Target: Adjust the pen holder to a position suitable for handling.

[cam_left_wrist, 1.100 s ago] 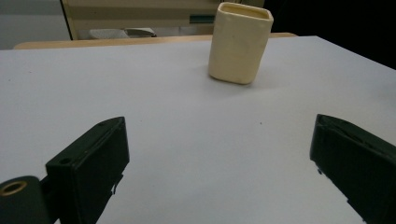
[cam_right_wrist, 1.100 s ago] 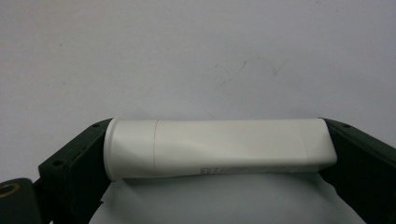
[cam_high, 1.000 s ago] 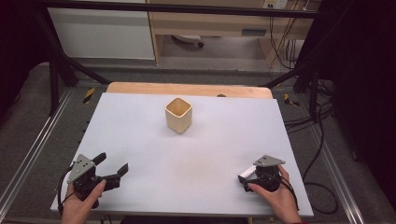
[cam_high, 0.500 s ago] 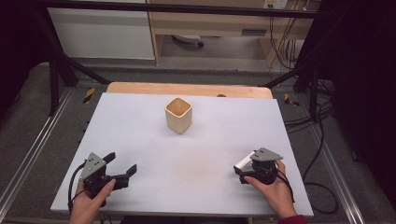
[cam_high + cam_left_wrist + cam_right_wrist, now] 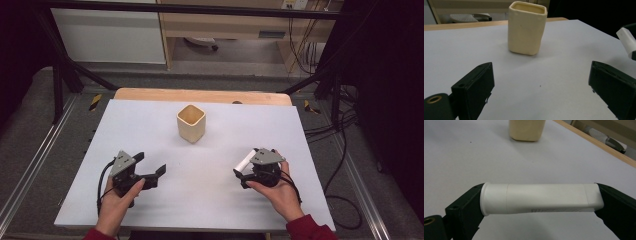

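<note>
A cream, square-sided cup (image 5: 191,122) stands upright at the table's middle back, and it shows ahead in the left gripper view (image 5: 527,28) and at the top of the right gripper view (image 5: 526,130). My left gripper (image 5: 151,164) is held just over the front left of the table, jaws wide open and empty (image 5: 541,85), aimed at the cup. My right gripper (image 5: 245,164) at the front right is shut on a white tube (image 5: 549,195), clamped end to end between its jaws (image 5: 540,203). One end of the tube (image 5: 627,41) shows beside the left gripper.
The white tabletop (image 5: 150,125) ends in a wooden strip (image 5: 200,95) at the back. Metal rails and cables (image 5: 325,125) run along the floor at the sides. Bare surface lies between both grippers and the cup.
Both hands have moved forward and inward toward the cup. The right gripper carried the white tube along; the left stayed open.
</note>
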A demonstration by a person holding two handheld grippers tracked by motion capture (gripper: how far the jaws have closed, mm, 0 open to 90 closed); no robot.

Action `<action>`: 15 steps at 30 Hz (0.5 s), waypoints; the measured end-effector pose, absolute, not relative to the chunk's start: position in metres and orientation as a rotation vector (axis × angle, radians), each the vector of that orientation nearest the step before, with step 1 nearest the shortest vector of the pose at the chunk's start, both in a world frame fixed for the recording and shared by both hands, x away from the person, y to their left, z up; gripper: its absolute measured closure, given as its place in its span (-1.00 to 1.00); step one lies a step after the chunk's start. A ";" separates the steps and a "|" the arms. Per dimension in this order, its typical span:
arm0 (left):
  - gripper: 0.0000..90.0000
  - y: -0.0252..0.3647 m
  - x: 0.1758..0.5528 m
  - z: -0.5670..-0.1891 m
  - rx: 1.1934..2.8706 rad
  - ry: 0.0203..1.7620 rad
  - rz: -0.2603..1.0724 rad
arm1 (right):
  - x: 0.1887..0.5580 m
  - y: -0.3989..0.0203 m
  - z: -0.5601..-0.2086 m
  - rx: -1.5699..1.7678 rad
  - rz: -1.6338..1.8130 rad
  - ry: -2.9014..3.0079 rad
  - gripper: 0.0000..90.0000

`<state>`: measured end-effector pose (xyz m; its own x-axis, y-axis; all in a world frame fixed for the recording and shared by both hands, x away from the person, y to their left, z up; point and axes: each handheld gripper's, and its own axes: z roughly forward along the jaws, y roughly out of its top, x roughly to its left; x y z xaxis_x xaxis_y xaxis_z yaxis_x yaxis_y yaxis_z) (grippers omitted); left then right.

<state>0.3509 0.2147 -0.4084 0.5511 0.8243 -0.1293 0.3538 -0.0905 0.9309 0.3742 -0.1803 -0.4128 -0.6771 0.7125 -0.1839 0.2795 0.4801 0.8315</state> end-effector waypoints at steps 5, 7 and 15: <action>-0.84 0.195 0.363 -0.406 1.666 0.993 0.515 | 0.374 -0.156 -0.408 0.766 1.158 2.223 -0.91; -0.84 0.192 0.362 -0.407 1.650 0.996 0.490 | 0.373 -0.153 -0.409 0.761 1.170 2.221 -0.91; -0.84 0.193 0.352 -0.412 1.656 0.997 0.478 | 0.359 -0.129 -0.413 0.708 1.181 2.249 -0.91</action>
